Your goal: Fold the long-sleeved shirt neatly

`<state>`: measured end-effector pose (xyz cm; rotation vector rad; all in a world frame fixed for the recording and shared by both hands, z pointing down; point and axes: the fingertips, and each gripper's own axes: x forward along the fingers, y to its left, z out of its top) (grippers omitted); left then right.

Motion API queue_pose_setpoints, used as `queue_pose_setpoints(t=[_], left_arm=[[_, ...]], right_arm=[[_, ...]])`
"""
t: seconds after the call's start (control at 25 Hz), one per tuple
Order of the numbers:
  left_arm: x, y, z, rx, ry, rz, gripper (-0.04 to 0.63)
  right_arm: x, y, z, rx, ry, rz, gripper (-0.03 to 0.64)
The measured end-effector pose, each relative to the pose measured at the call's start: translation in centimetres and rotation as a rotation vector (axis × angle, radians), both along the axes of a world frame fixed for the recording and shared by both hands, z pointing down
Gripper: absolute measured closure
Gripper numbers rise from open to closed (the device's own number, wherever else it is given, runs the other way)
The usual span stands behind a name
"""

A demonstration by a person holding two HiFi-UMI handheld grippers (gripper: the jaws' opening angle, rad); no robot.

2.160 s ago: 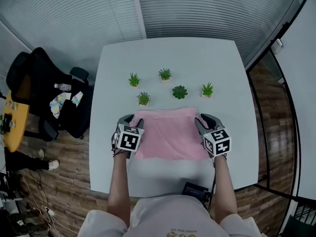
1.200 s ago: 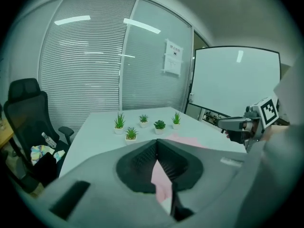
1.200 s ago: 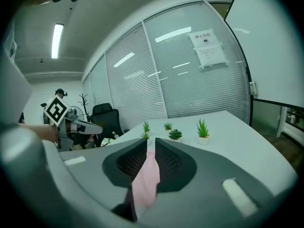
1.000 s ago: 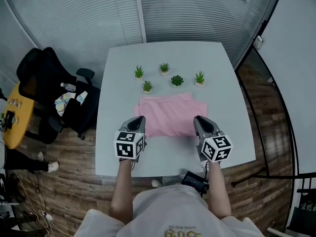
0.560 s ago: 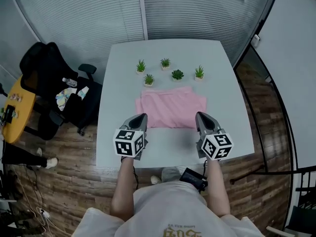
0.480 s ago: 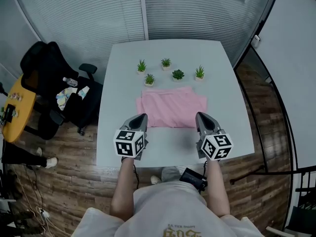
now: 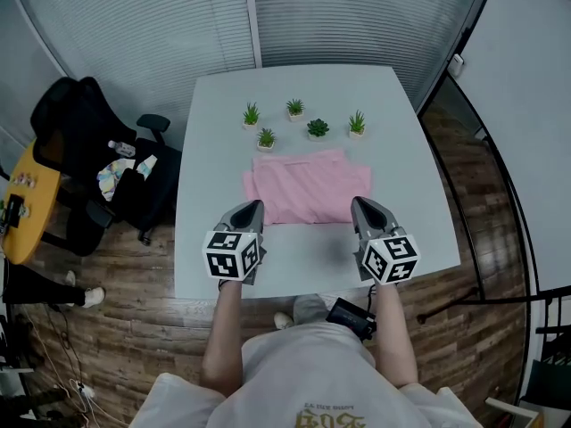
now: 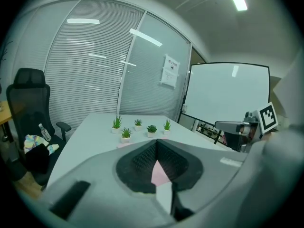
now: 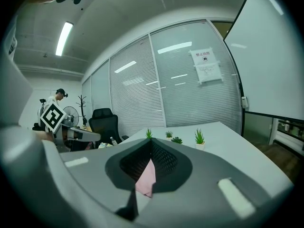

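The pink long-sleeved shirt (image 7: 306,188) lies folded into a flat rectangle on the white table (image 7: 401,163). Both grippers hover just short of its near edge and do not touch it. My left gripper (image 7: 253,207) is off the shirt's near left corner, jaws shut and empty. My right gripper (image 7: 359,204) is off the near right corner, also shut and empty. In the left gripper view the closed jaws meet above a sliver of pink shirt (image 8: 159,173). The right gripper view shows the same, with the shirt (image 9: 146,178) below the closed jaws.
Several small potted plants (image 7: 294,108) stand in a loose row just beyond the shirt. A black office chair (image 7: 85,154) with bottles and a bag is left of the table. Glass walls with blinds stand behind. A black device (image 7: 350,317) hangs at the person's waist.
Both grippers have left the shirt's left and right sides and drawn back toward the person, ending in front of its near edge. The shirt stays flat; the hands have hardly moved lately.
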<state>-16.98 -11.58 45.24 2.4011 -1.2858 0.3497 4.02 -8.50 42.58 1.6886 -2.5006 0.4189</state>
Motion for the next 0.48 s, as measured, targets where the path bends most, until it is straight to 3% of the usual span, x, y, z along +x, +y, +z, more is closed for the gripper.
queue_pose_setpoints(t=[0.48], left_arm=[[-0.42, -1.02, 0.51, -0.011, 0.008, 0.007, 0.588]], right_arm=[[-0.25, -0.81, 0.50, -0.027, 0.049, 0.008, 0.605]])
